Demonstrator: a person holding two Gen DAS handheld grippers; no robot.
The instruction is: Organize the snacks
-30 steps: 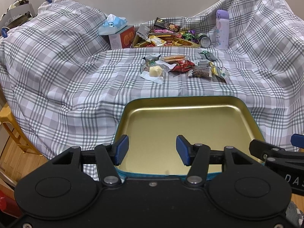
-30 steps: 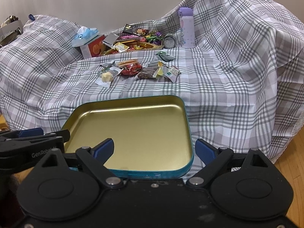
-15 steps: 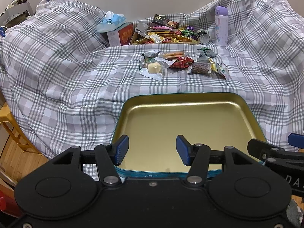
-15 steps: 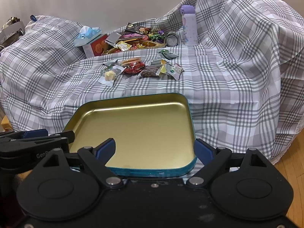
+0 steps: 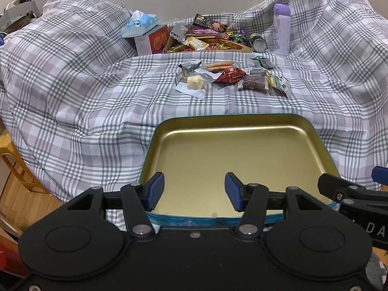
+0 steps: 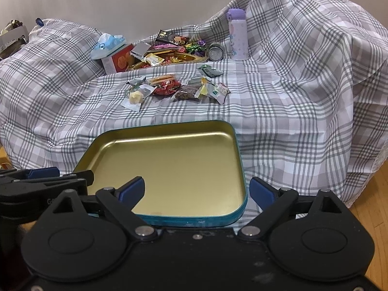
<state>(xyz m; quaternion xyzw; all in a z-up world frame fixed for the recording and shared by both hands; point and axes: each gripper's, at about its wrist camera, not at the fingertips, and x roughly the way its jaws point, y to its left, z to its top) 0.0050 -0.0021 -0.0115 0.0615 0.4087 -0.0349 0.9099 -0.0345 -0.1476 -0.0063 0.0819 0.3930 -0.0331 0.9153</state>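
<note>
- Left wrist view: left gripper (image 5: 194, 191) gapes, holding nothing, low centre over tin (image 5: 315, 131).
- Right gripper (image 6: 196, 190) wide, empty.
- Risk: crinkly snacks (image 6: 169, 88), centre frame, could slip on soft cloth (image 6: 291, 111).

Tin tray (image 5: 242, 131) lies before loose snacks (image 5: 228, 76) on cloth (image 5: 84, 92).

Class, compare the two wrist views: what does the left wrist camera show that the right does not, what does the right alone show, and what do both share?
Only the left view shows the yellow stool at its left edge. Only the right view shows the cloth's lace hem over wood floor on the right. Both share the empty gold tin, the loose snack packets, the full snack tray, the purple bottle and the tissue box.
</note>
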